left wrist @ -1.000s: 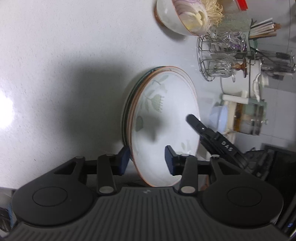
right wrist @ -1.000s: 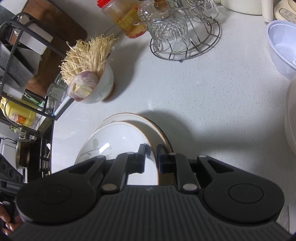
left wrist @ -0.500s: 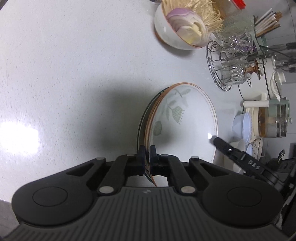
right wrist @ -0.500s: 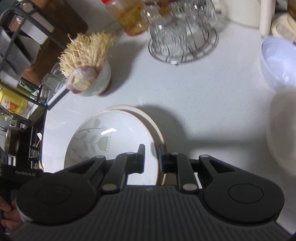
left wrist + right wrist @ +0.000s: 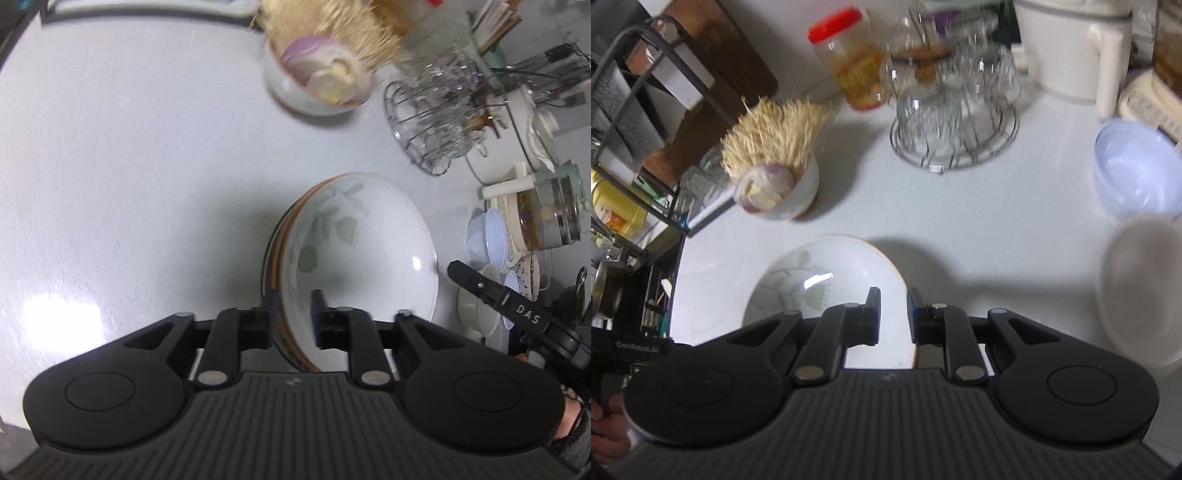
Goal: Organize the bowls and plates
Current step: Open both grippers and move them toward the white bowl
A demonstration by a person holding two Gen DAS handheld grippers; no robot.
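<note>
**Both grippers at the rim of a stack of plates**

A stack of plates [image 5: 354, 251] is between the two grippers, above the white worktop [image 5: 129, 177]. The top plate is white with a pale green leaf pattern and a thin brown rim; under it the edges of more plates show, brown and dark.

The left gripper [image 5: 293, 314] has its fingers on both sides of the near rim of the stack. Its jaws are opening at this moment, with the rim between them: the outer finger lies against the underside of the stack, and a gap shows between the inner finger and the face of the top plate.

The right gripper [image 5: 892, 314] is at the opposite rim. Its fingers stand narrow, one over the face of the top plate and one outside the rim. If the pads really press on the rim, I cannot tell from this view, because the picture is blurred.

Behind the stack, on the worktop, stands a white bowl [image 5: 790, 192] with thin noodles and slices of onion. Near it is a wire rack with glasses [image 5: 953, 122], and beside that a jar with a red lid [image 5: 849, 66]. At the right are a pale blue bowl [image 5: 1134, 173] and a white lidded container [image 5: 1141, 291].
</note>
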